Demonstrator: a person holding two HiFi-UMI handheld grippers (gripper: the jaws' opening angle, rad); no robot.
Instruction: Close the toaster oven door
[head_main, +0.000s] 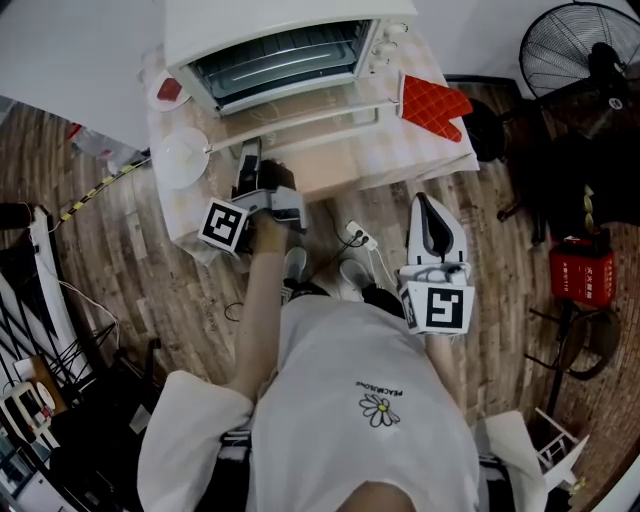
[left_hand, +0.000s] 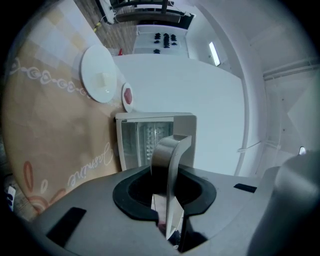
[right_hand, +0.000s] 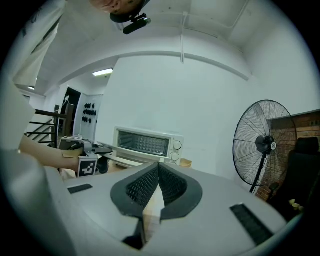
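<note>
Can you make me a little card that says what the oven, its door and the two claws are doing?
Oven: white toaster oven on the table
Door: open, folded down
Left claw: closed on the door's handle
Right claw: closed, empty, away from the oven
Nearby: white plate, red oven mitt

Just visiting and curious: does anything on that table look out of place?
Only the white toaster oven: its glass door hangs open, folded down, the left gripper clamped on its metal handle. Nothing looks spilled or damaged.

Left claw (head_main: 248, 152) clamped on door handle (left_hand: 168, 165), arm outstretched; right claw (head_main: 427, 203) closed, empty.
</note>
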